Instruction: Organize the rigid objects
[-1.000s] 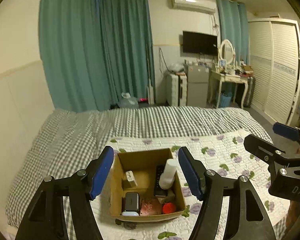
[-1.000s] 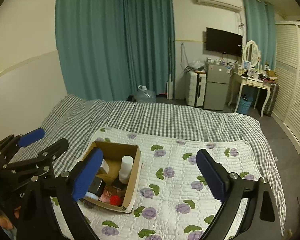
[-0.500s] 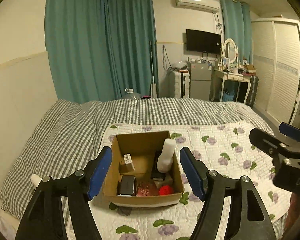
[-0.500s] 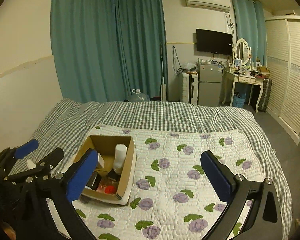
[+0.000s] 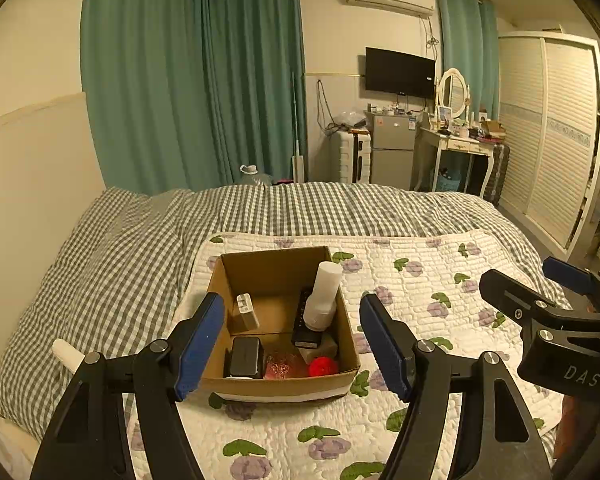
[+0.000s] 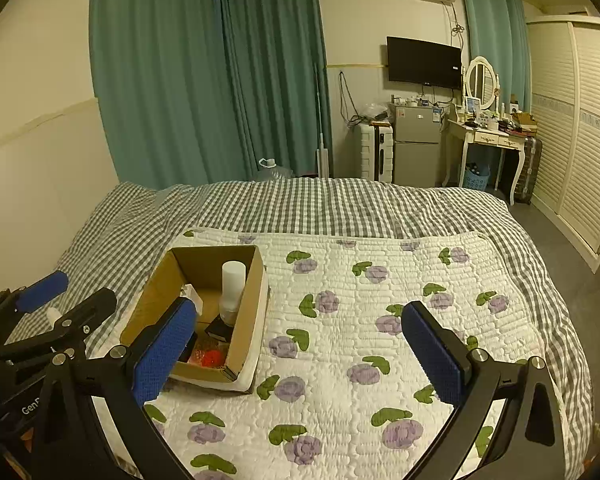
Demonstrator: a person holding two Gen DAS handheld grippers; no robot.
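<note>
Both views have drawn back from the cardboard box (image 5: 284, 320) at twelve o'clock. It holds the small objects; left claw (image 5: 292, 344) and right claw (image 6: 300, 354) gape empty.

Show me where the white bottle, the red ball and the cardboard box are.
white bottle (image 5: 324, 292), left wrist view, middle of its body
red ball (image 5: 323, 367), left wrist view, its top
cardboard box (image 5: 276, 390), left wrist view, near outer wall

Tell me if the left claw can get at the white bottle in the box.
Probably yes: the left claw is open, the cardboard box has no lid, and the white bottle stands above its neighbours.
</note>
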